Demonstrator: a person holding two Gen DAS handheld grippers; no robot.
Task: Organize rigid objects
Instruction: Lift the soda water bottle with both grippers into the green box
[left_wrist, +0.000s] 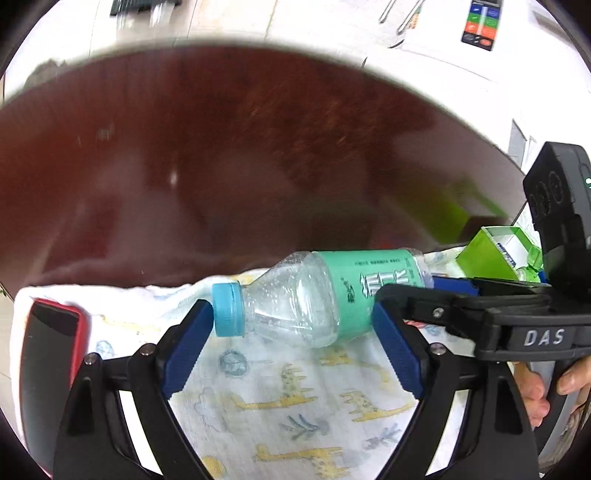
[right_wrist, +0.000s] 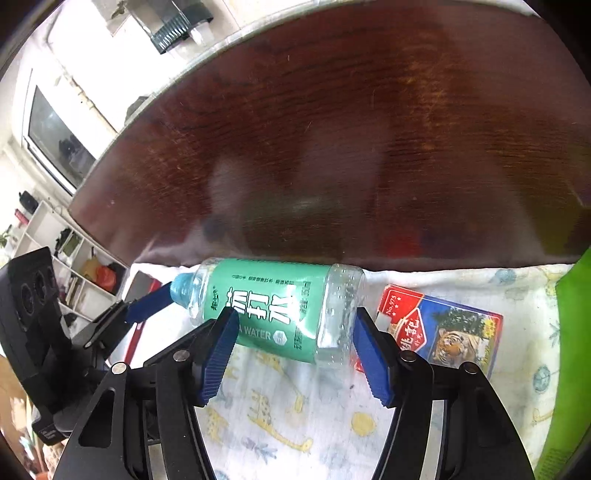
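Note:
A clear water bottle (left_wrist: 295, 295) with a green label and a blue cap (left_wrist: 229, 310) lies on its side on a giraffe-print cloth (left_wrist: 295, 406). My left gripper (left_wrist: 291, 306) is open wide around the neck half, and its left fingertip touches the cap. My right gripper (right_wrist: 295, 314) is open at the base half of the bottle (right_wrist: 273, 299). One of its tips lies in front of the label and the other sits beside the base. In the right wrist view a blue pad (right_wrist: 147, 304) of the left gripper meets the cap (right_wrist: 181, 288).
The cloth lies at the near edge of a dark wooden table (right_wrist: 332, 129). A card box with a tiger picture (right_wrist: 443, 332) lies right of the bottle, and a green carton (left_wrist: 491, 254) stands beyond it. A red-edged black slab (left_wrist: 48, 354) lies at the cloth's left. A hand (left_wrist: 535, 391) holds the right gripper's handle.

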